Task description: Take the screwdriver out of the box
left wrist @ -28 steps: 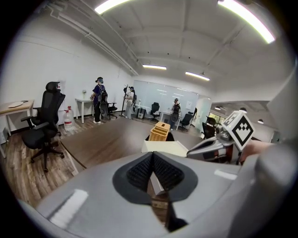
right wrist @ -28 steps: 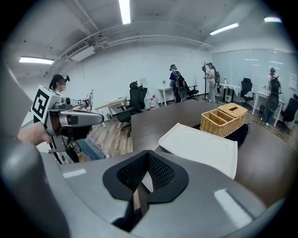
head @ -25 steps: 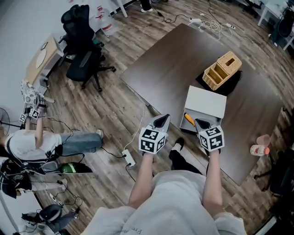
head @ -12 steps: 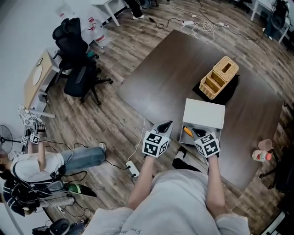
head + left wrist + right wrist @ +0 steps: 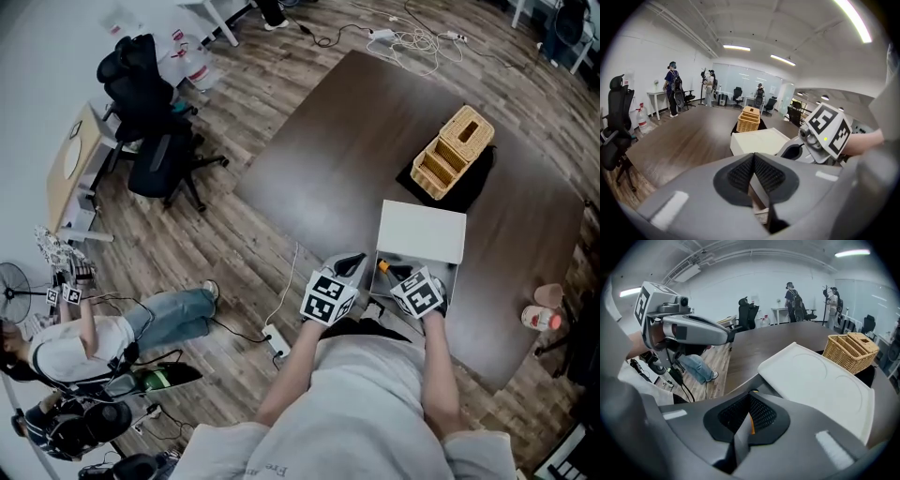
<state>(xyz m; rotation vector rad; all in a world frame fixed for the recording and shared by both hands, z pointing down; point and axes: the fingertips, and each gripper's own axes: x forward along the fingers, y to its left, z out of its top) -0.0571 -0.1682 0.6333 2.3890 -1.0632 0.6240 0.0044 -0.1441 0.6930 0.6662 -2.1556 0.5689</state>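
Note:
A white box (image 5: 421, 233) with its flat lid (image 5: 820, 380) over the back half stands at the near edge of the dark table (image 5: 356, 141). In its open front part lies the screwdriver (image 5: 383, 268), showing an orange handle. My right gripper (image 5: 405, 275) hovers over that opening, jaws shut with nothing held; an orange sliver of the screwdriver (image 5: 752, 425) shows behind its pads. My left gripper (image 5: 354, 265) is beside the box's left front corner, also shut and empty. From the left gripper (image 5: 753, 157) view, the box lid (image 5: 759, 140) lies just ahead.
A wicker basket (image 5: 454, 143) on a black mat stands behind the box. A small bottle (image 5: 538, 318) sits at the table's right edge. Office chairs (image 5: 150, 112) and a person (image 5: 103, 328) on the floor are to the left. A cable and power strip (image 5: 267, 337) lie below the table edge.
Both grippers have dropped and drawn in toward the box's front, the right one lower over the opening, the left closer to the box's corner. Both stayed shut.

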